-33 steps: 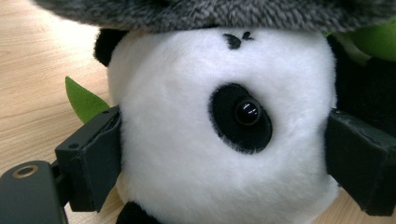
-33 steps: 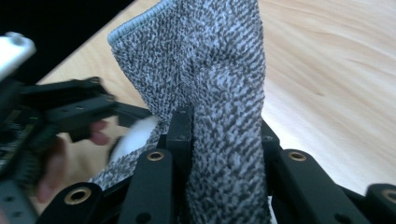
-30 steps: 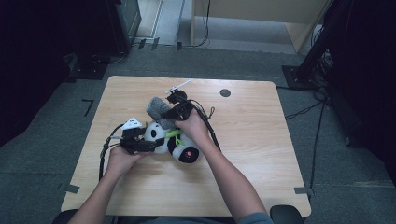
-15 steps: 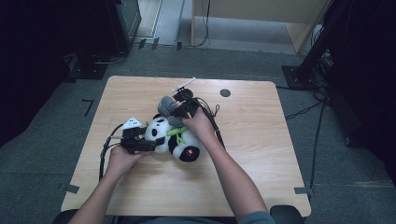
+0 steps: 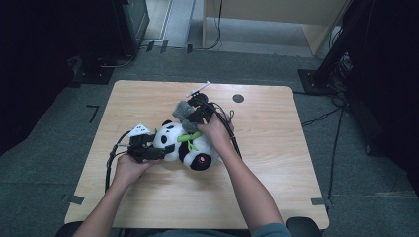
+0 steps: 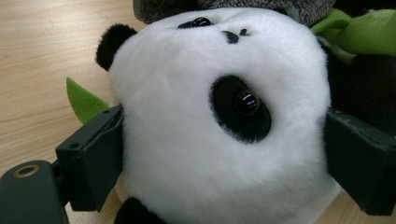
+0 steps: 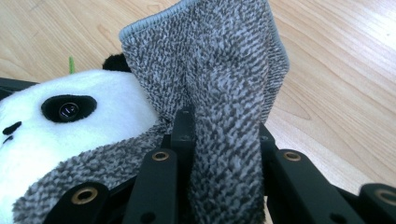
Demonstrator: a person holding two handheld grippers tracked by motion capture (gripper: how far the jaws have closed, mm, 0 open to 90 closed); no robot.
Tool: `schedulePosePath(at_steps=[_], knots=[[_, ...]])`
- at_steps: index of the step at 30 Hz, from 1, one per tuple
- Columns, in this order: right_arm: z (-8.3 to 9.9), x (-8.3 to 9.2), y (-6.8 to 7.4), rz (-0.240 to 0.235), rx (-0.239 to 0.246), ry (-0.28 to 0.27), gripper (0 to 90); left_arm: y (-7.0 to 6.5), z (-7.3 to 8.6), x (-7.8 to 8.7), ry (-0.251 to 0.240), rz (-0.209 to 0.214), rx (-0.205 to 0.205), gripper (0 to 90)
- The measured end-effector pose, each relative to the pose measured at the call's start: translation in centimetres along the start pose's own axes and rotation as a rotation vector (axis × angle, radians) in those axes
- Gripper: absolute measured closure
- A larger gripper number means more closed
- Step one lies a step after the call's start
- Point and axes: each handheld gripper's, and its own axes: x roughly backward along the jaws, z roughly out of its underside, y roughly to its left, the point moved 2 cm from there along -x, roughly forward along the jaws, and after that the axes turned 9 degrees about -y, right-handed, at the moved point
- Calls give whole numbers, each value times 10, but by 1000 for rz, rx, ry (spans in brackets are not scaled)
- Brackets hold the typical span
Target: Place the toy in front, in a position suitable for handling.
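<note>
At mid-tabletop (image 5: pixel 148 207) lies my toy panda (image 5: pixel 184 145) on its side, head toward my left tool (image 5: pixel 148 150), whose jaws clamp that head from both sides. My right tool (image 5: pixel 197 114) stands just beyond the head, pinched shut on a grey knitted cloth (image 7: pixel 219 79) draped against it. I judge the cloth must travel down over the head toward my left tool.

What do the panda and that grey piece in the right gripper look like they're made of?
Panda: soft plush, short dense white and black pile, glossy eyes that look like plastic. Grey cloth: apparently fleecy speckled knit with a stitched hem, folding limply between the jaws. Table: light wood-grain top, possibly laminate.
</note>
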Motion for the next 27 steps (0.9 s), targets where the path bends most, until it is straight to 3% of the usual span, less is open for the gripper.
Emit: schedulePosePath(at_steps=[1, 3, 6, 10, 13, 17, 22, 26, 27], knots=[[1, 2, -4, -4, -37, -11, 720, 0, 0, 0, -1, 2, -1, 80], [0, 4, -5, -6, -55, -17, 721, 1, 1, 0, -3, 3, 1, 80], [-3, 17, -11, -40, -116, -78, 729, 2, 1, 1, 0, 8, -2, 79], [-9, 32, -5, -69, -84, -151, 727, 2, 2, 1, 0, 8, -2, 78], [-13, 38, 3, -91, -65, -167, 726, 2, 2, 1, 1, 8, -6, 78], [-22, 43, 29, -161, -10, -193, 716, 2, 2, 1, 2, 9, -10, 77], [-25, 35, 54, -251, 12, -190, 710, 2, 2, 1, -1, 8, -8, 77], [-23, 22, 60, -273, -10, -155, 704, 2, 2, 1, 3, 10, -10, 77], [-20, 13, 61, -268, -13, -120, 694, 2, 2, 1, 2, 9, -8, 77]])
